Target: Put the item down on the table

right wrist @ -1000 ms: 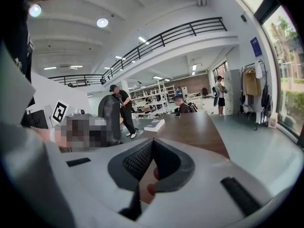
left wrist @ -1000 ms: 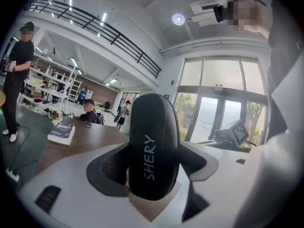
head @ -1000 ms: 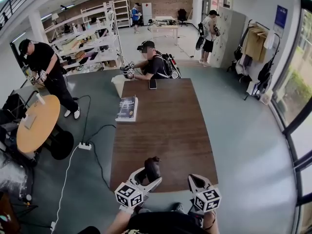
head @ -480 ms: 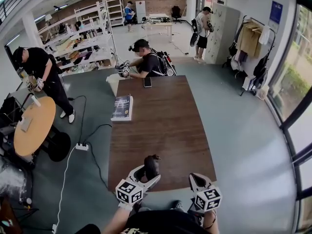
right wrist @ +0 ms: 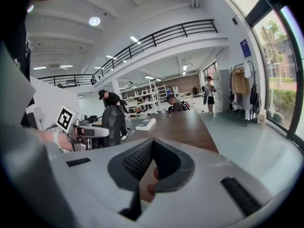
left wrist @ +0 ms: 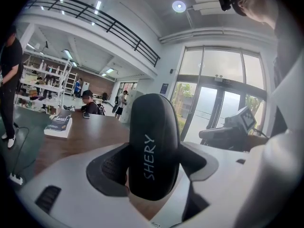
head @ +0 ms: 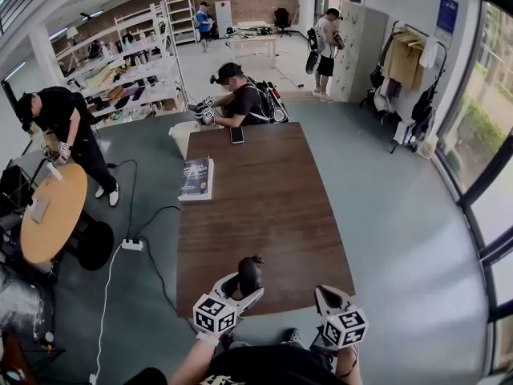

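A black oval case [left wrist: 153, 146] printed "SHERY" stands upright between the jaws of my left gripper [head: 243, 283], which is shut on it. In the head view the black case [head: 250, 274] hangs over the near edge of the long brown table [head: 264, 207]; whether it touches the wood I cannot tell. My right gripper [head: 327, 298] is a little to the right at the same edge, its jaws shut with nothing between them [right wrist: 151, 151]. From the right gripper view the case [right wrist: 113, 125] shows at the left.
A book [head: 195, 178] lies at the table's left edge and a phone [head: 237, 135] at the far end, where a person [head: 240, 103] sits. A round wooden table [head: 50, 215] and a floor power strip [head: 132, 245] are to the left.
The head camera has shifted slightly, so the room sits a little differently in view. Both grippers stay at the near table edge, the left still holding the case.
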`<state>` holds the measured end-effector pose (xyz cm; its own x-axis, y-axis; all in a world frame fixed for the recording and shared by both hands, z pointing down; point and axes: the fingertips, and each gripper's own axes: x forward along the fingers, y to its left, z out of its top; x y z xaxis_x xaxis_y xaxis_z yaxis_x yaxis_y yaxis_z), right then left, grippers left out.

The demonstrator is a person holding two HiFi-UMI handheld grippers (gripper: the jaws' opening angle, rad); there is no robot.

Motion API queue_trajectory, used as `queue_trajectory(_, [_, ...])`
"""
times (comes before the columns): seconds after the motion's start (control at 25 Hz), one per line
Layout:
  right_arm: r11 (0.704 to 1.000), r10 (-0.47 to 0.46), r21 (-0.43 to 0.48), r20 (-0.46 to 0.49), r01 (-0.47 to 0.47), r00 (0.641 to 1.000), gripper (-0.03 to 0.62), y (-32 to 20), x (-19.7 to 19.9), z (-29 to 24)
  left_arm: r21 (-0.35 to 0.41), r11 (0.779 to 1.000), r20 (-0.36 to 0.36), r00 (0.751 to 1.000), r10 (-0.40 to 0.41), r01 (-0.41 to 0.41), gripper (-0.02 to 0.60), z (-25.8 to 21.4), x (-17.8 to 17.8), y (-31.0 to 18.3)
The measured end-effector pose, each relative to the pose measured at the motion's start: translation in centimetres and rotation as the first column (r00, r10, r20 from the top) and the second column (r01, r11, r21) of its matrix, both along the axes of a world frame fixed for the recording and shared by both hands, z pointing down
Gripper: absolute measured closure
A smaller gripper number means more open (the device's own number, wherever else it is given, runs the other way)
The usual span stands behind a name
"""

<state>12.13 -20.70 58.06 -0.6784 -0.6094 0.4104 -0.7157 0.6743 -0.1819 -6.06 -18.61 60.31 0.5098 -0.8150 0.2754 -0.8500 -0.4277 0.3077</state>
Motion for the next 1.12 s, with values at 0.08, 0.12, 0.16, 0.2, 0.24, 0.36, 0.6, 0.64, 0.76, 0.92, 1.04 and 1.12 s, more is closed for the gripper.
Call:
queue_trajectory(0.08, [1.000,0.007,-0.001,-0.003,-0.007,1.000,0.609,0.0,0.3,0.1,-0.012,1.000,0.006,1.000,0.010,-0.010,0.250,0.7,0.2,0.0])
queue_trajectory(0.12, [1.000,0.011,0.000,-0.003,-0.011,1.000,0.609,0.0,0.4,0.2,-0.018,1.000,0.010,1.000,0.015,-0.015,0.250,0.9,0.3,0.0])
queue_trajectory(0.16, [1.000,0.014,-0.001,-0.003,-0.014,1.000,0.609,0.0,0.5,0.2,-0.023,1.000,0.015,1.000,0.021,-0.020,0.250,1.1,0.4,0.0])
queue_trajectory(0.2, [1.000,0.017,-0.001,-0.003,-0.017,1.000,0.609,0.0,0.6,0.2,-0.028,0.999,0.020,0.999,0.026,-0.025,0.250,1.3,0.5,0.0])
queue_trajectory(0.24, [1.000,0.018,-0.003,-0.004,-0.018,1.000,0.609,0.0,0.6,0.2,-0.032,0.999,0.026,0.999,0.031,-0.030,0.250,1.5,0.6,0.0])
queue_trajectory(0.36, [1.000,0.019,-0.002,-0.005,-0.019,1.000,0.609,-0.1,0.6,0.4,-0.041,0.998,0.043,0.998,0.043,-0.041,0.250,2.2,0.7,-0.1])
queue_trajectory(0.6, [1.000,0.024,-0.004,-0.003,-0.024,1.000,0.609,0.0,0.7,0.4,-0.066,0.996,0.040,0.998,0.058,-0.055,0.250,3.1,0.8,-0.4])
queue_trajectory(0.64, [1.000,0.026,-0.004,-0.002,-0.026,1.000,0.609,0.0,0.7,0.4,-0.071,0.996,0.041,0.997,0.062,-0.059,0.250,3.4,0.9,-0.4])
queue_trajectory(0.76, [0.999,0.032,-0.004,-0.002,-0.032,0.999,0.609,0.1,0.8,0.6,-0.087,0.994,0.042,0.996,0.078,-0.074,0.250,4.4,1.2,-0.4])
queue_trajectory(0.92, [0.999,0.035,-0.006,-0.006,-0.035,0.999,0.609,0.3,0.8,0.8,-0.108,0.990,0.025,0.996,0.089,-0.086,0.250,5.2,1.5,-0.5])
queue_trajectory(1.04, [0.999,0.037,-0.003,-0.003,-0.037,0.999,0.609,0.4,1.0,0.8,-0.123,0.988,0.026,0.994,0.102,-0.098,0.250,5.8,1.8,-0.5])
queue_trajectory(1.12, [0.999,0.042,-0.003,-0.003,-0.042,0.999,0.609,0.5,1.2,0.8,-0.132,0.986,0.034,0.993,0.112,-0.107,0.250,6.4,2.1,-0.6])
